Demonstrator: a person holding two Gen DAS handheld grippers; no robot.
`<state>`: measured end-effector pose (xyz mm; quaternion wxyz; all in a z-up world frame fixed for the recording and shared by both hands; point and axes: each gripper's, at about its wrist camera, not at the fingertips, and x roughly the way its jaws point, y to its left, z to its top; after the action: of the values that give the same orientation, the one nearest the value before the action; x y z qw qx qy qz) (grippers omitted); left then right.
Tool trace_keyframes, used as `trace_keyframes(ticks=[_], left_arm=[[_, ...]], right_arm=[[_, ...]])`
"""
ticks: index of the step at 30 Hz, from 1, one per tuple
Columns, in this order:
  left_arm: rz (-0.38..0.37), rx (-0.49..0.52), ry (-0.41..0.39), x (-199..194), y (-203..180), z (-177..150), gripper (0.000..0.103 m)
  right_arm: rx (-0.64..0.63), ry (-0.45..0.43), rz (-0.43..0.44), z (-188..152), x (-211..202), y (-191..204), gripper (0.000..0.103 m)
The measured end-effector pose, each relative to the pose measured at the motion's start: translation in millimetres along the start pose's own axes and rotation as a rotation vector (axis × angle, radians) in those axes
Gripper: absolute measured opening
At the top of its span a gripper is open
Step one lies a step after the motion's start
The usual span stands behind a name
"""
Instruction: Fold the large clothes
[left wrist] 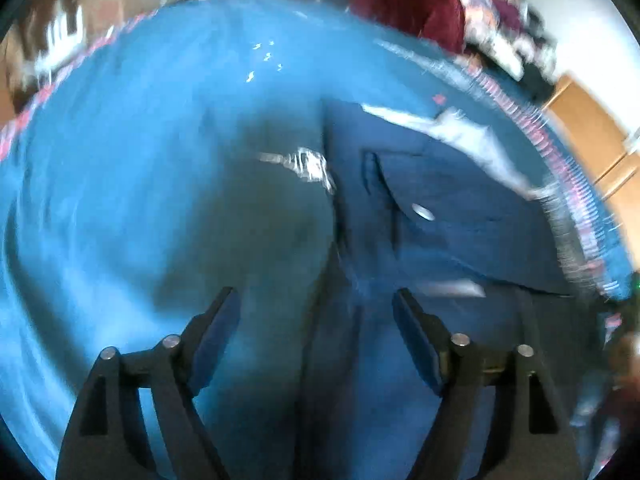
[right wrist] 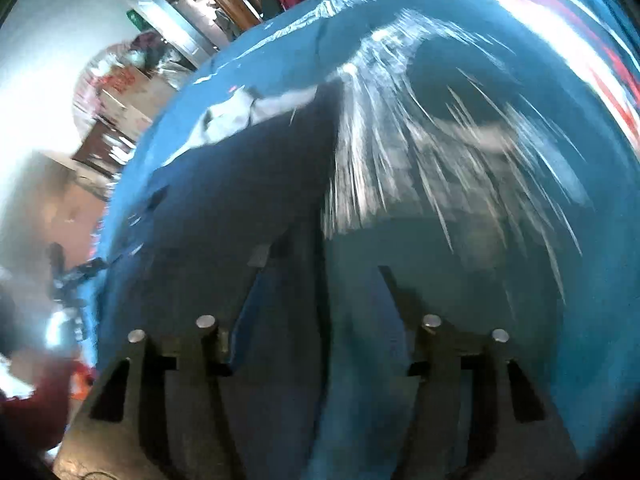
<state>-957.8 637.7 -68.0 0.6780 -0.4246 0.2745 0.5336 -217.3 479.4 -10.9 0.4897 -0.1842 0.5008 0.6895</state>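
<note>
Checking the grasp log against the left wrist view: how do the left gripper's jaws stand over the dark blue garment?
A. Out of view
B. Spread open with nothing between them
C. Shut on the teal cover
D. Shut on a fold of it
B: the left gripper has its jaws spread wide above the dark blue garment, with only cloth lying below the gap.

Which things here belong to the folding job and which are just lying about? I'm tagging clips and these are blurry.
Job:
dark blue garment with a metal button
left gripper, open
right gripper, open

Lying about:
blue table cover
maroon cloth
wooden cabinet
</note>
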Motion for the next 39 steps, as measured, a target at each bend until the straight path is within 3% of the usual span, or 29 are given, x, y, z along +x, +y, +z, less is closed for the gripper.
trace_keyframes(ticks=[5, 9, 14, 22, 27, 35, 39], left_arm=[[-0.179, -0.064, 0.064, -39.9, 14.4, -71.0, 0.081], [-0.239, -0.110, 0.095, -47.7, 10.5, -120.1, 0.081], [-0.281, -0.134, 0.095, -54.3, 4.2, -156.1, 0.081], [-0.294, -0.118, 0.103, -66.4, 7.5, -161.8, 0.081], [-0.328, -0.101, 0.121, -70.1, 16.3, -163.8, 0.081], [-0.345, -0.069, 0.139, -81.3, 27.7, -171.8, 0.081], [-0.320, 0.001, 0.175, -75.5, 13.4, -182.2, 0.081]], right_arm=[[0.067, 0.116, 0.035, -99.9, -23.8, -8.3, 0.056], [0.079, 0.155, 0.109, -141.2, -18.0, 3.0, 0.054], [0.034, 0.202, 0.086, -156.6, 2.7, 5.0, 0.054], [-0.014, 0.248, 0.167, -163.6, 19.3, 23.6, 0.054], [0.031, 0.266, 0.224, -168.5, 26.4, 20.5, 0.054], [0.047, 0.268, 0.227, -167.3, 30.5, 28.0, 0.056], [0.044, 0.268, 0.219, -167.3, 29.8, 33.4, 0.056]])
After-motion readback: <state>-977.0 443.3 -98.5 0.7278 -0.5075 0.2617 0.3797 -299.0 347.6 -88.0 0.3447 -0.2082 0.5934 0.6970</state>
